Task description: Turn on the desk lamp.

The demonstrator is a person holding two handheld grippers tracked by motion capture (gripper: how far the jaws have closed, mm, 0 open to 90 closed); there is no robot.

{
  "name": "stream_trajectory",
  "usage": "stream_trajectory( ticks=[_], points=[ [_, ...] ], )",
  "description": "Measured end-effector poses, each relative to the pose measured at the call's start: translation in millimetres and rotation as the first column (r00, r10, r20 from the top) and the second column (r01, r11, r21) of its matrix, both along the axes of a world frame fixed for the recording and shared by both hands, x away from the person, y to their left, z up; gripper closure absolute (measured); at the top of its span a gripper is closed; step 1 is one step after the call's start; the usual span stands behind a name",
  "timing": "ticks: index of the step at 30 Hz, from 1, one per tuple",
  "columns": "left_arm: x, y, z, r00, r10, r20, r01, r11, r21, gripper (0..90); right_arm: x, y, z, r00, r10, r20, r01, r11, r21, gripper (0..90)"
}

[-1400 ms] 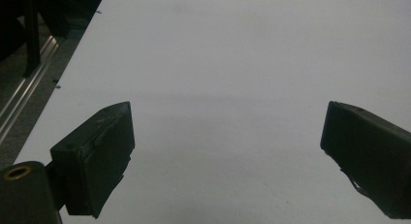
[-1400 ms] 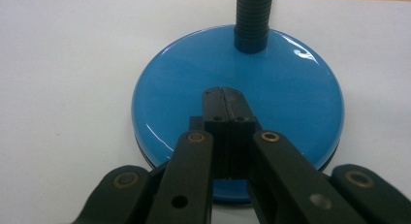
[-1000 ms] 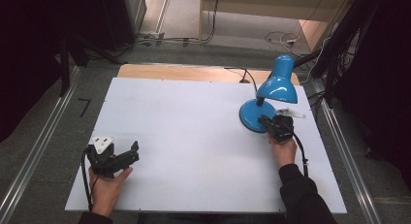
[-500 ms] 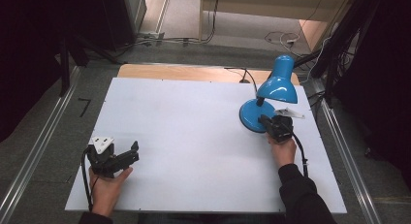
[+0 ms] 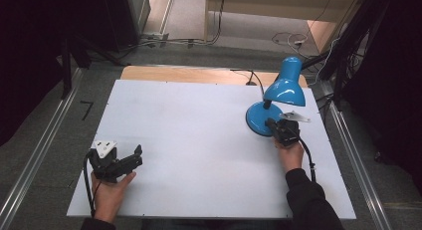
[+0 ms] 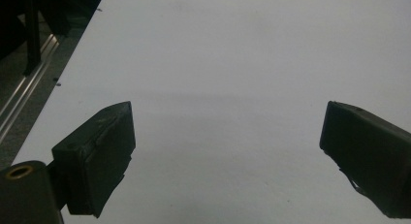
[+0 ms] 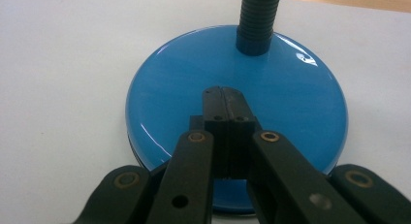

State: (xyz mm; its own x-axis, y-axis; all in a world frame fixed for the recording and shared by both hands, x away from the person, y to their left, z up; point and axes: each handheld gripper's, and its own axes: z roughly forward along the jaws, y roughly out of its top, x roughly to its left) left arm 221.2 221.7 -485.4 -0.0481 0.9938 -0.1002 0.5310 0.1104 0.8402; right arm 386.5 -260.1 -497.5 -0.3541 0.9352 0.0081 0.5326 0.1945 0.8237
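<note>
A blue desk lamp stands at the table's right side, with a round glossy base [image 5: 256, 118], a black ribbed neck [image 7: 256, 20] and a blue shade [image 5: 284, 90] tilted over it. My right gripper [image 5: 271, 123] is shut, jaws pressed flat together, and its tips [image 7: 224, 90] lie over the middle of the base [image 7: 165, 88], just in front of the neck. Whether the tips touch the base I cannot tell. My left gripper [image 5: 135, 155] sits low at the table's front left, open wide [image 6: 228, 132], with only bare white tabletop between its jaws.
The white table top [image 5: 189, 135] has a wooden strip [image 5: 189, 74] along its far edge. A black cable [image 5: 246, 75] runs from the lamp off the far edge. Metal rails [image 5: 40, 150] flank the table on the floor.
</note>
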Motion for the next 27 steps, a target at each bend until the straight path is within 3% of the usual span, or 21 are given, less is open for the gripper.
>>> stream_trajectory(
  ticks=[9, 11, 22, 27],
  points=[
    [-0.5, 0.5, 0.3, 1.0, 0.0, 0.002, 0.0, 1.0, 0.0, 6.3, -3.3, 5.8, -0.2, 0.9999, 0.012, 0.006, -0.012, 0.999, -0.045, 87.4],
    [-0.5, 0.4, 0.4, 1.0, -0.001, 0.003, 0.001, 1.0, -0.001, 6.4, -5.5, 10.0, -0.3, 0.9997, 0.016, 0.017, -0.015, 0.997, -0.076, 87.4],
    [-0.7, 0.9, 0.7, 1.0, -0.004, 0.005, 0.004, 1.0, 0.001, 6.4, -3.1, 5.2, 0.6, 0.9999, 0.014, -0.004, -0.014, 1.0, -0.027, 86.7],
    [-0.6, 1.0, 0.9, 1.0, -0.006, 0.007, 0.006, 1.0, 0.0, 6.4, -1.7, -2.0, 2.3, 0.9996, 0.002, -0.027, -0.001, 1.0, 0.029, 76.9]
  ],
)
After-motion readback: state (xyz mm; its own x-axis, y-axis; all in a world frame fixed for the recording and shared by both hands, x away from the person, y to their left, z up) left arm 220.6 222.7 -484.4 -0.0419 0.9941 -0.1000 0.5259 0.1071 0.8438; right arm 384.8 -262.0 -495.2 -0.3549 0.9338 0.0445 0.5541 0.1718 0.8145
